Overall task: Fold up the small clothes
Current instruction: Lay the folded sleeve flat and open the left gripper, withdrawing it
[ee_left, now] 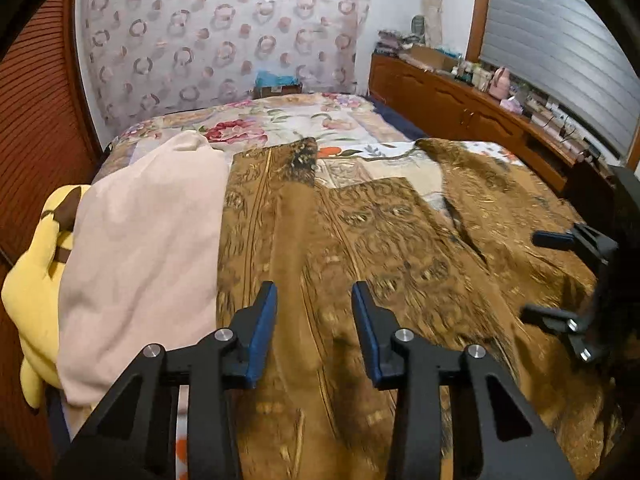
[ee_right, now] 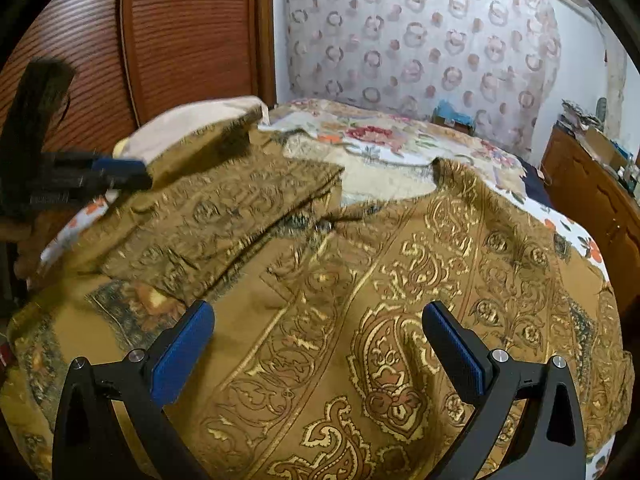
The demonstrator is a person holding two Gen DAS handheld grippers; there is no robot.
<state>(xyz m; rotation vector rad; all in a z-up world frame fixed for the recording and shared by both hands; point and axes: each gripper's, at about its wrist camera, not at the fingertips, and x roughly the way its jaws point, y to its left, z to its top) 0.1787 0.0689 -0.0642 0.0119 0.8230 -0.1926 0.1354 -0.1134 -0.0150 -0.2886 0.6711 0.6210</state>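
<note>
**Brown-gold garment spread across the bed, both grippers over it**

Brown fabric with gold paisley, the garment [ee_right: 360, 280] lies spread over the floral bedspread [ee_left: 280, 120], one part folded across its left side. Closest to me, the right gripper [ee_right: 318, 340] hangs above the cloth with its blue pads wide apart and nothing between them. The left gripper [ee_left: 314, 320] points down at the garment's near edge, jaws partly apart, no cloth caught in them. Just left of the garment rests a pale pink pillow [ee_left: 140, 240], a yellow plush toy [ee_left: 36, 292] behind it. Farther off stand a wooden dresser [ee_left: 460, 100] and a ring-patterned curtain [ee_left: 220, 32].
</note>
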